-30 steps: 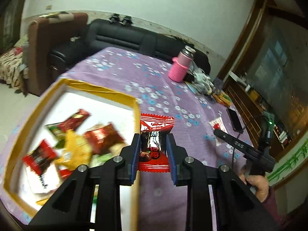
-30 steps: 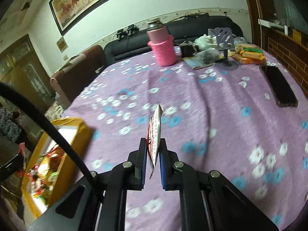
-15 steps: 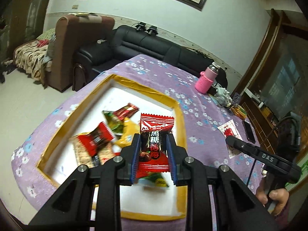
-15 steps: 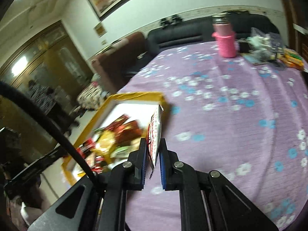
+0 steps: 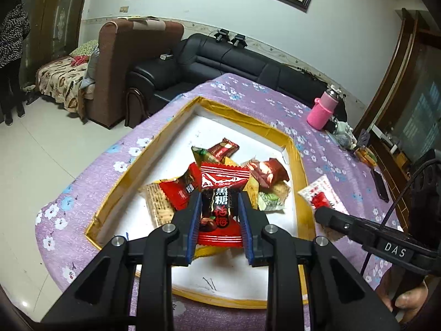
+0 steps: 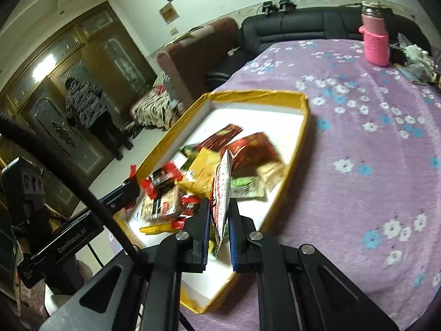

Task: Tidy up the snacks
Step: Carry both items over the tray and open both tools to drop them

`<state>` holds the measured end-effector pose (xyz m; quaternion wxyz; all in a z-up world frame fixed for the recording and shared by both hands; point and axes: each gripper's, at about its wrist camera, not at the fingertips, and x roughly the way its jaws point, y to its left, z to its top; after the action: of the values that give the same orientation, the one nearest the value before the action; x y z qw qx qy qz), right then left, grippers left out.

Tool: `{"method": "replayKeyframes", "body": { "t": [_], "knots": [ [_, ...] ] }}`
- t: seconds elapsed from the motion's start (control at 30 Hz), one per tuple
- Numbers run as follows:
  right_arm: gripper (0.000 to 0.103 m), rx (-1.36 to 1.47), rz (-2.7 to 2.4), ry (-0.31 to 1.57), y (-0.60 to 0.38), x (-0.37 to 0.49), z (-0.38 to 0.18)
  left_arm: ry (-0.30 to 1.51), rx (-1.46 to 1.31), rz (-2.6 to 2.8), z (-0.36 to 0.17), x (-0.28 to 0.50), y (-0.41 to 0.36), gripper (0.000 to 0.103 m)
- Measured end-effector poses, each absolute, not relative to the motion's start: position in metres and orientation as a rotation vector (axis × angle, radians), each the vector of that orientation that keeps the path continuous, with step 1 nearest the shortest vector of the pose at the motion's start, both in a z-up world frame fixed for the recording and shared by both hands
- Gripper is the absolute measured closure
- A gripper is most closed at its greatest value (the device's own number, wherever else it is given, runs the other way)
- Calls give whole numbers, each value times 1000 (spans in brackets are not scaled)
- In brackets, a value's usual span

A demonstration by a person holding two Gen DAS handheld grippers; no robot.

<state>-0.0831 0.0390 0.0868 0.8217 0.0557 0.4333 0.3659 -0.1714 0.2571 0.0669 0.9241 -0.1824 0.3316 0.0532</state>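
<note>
The left gripper (image 5: pixel 219 216) is pinching a red candy packet (image 5: pixel 220 207) in closed jaws above the yellow-rimmed tray (image 5: pixel 154 149) near the bench's left edge; the right gripper (image 6: pixel 217 229) is clamping a white-and-red sachet (image 6: pixel 222 190) edge-on over the tray's near end.

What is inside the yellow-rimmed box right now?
The box holds a loose pile of wrapped snacks on its white floor. The left tool and its red candy cover part of the pile.

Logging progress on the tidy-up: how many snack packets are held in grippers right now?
2: a red packet in the left gripper, a white-and-red packet in the right gripper.
</note>
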Motion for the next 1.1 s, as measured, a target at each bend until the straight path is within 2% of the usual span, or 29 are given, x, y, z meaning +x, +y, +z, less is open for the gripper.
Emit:
{"method": "replayKeyframes", "body": {
  "t": [0.37,0.9,1.0,1.1],
  "knots": [
    [93,68,773,964,57,-87,70,770,-358,69,47,-163,238,74],
    [93,61,735,971,57,-84,60,740,-225,187,54,-165,226,74],
    [93,61,732,974,57,-84,58,737,-231,197,55,-166,228,72],
    [93,58,733,974,58,-85,57,736,-237,217,56,-167,230,61]
  ]
}}
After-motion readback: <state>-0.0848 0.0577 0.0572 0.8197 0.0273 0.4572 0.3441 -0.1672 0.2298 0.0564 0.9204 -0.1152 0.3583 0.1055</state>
